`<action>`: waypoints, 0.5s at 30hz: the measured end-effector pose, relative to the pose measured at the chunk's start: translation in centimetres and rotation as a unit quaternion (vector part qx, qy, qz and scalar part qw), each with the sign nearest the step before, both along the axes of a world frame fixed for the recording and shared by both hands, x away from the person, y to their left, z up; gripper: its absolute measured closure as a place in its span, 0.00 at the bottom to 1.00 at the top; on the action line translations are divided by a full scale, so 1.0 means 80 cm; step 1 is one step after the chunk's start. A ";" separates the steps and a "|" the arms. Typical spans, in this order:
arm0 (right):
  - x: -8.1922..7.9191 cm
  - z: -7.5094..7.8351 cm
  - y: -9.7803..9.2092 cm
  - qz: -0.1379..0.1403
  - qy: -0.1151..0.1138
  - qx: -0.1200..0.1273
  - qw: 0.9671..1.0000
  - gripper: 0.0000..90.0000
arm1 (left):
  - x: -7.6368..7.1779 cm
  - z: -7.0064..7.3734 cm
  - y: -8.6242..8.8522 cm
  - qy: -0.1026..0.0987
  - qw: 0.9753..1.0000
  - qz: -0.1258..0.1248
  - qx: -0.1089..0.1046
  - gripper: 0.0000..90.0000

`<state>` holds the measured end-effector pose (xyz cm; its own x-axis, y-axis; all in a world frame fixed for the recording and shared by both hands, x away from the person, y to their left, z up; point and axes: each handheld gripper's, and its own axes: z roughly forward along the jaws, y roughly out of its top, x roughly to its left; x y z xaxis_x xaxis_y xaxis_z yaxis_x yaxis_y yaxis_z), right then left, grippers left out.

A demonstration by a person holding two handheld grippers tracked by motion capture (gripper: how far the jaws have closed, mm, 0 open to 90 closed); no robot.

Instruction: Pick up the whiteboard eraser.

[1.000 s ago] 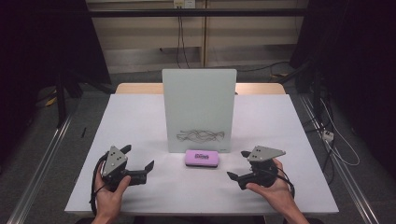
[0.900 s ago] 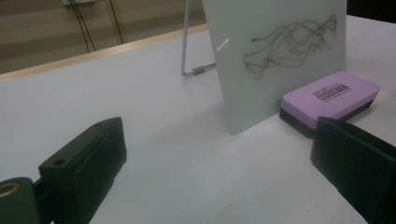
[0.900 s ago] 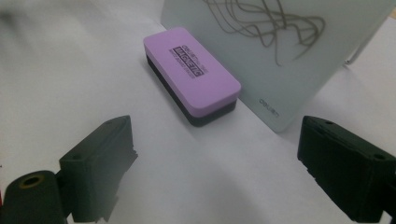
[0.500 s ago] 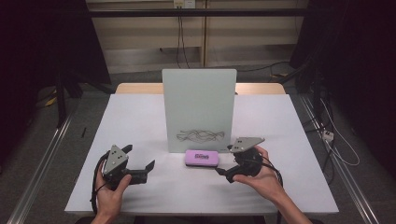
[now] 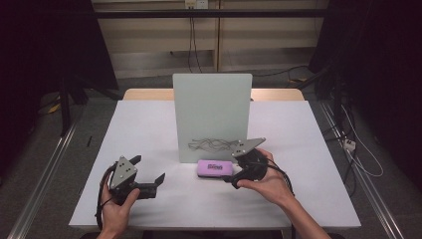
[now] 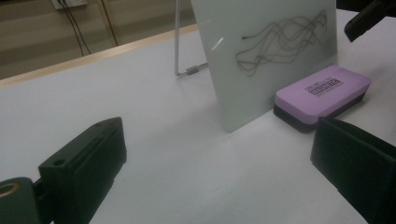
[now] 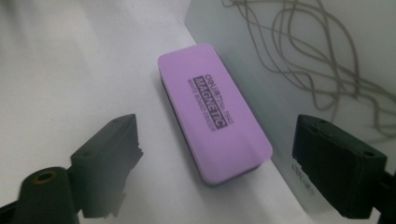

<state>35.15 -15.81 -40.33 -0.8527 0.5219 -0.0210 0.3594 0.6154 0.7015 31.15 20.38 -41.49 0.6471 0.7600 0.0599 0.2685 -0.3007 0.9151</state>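
Observation:
A purple magnetic eraser lies flat on the white table, right in front of an upright glass board marked with dark scribbles. My right gripper hovers open just right of the eraser, jaws spread wide either side of its near end, not touching it. My left gripper rests open at the front left, nothing between its jaws, pointing toward the eraser.
The board stands on a thin metal stand. Bare table lies to the left and right of the board. Cables trail on the floor at the right; the table's wooden back edge runs behind the board.
My right gripper has moved left and forward from the front right to the eraser's right end. The left gripper has stayed put.

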 end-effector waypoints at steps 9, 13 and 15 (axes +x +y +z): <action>0.024 -0.006 0.028 0.050 0.017 -0.029 0.998 0.21 | 0.002 -0.002 0.002 0.005 1.000 0.003 -0.001 0.04; 0.032 -0.006 0.038 0.067 0.026 -0.037 0.997 0.26 | 0.002 -0.001 0.002 0.004 1.000 0.000 -0.002 0.04; 0.036 -0.009 0.041 0.068 0.028 -0.043 0.996 0.26 | 0.002 -0.001 0.001 0.004 1.000 -0.001 -0.001 0.04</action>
<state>38.04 -12.52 -41.02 -0.9166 0.3997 -0.0110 0.3058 0.7184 0.6248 31.33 20.48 -41.58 0.6491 0.7589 0.0535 0.2752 -0.2998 0.9134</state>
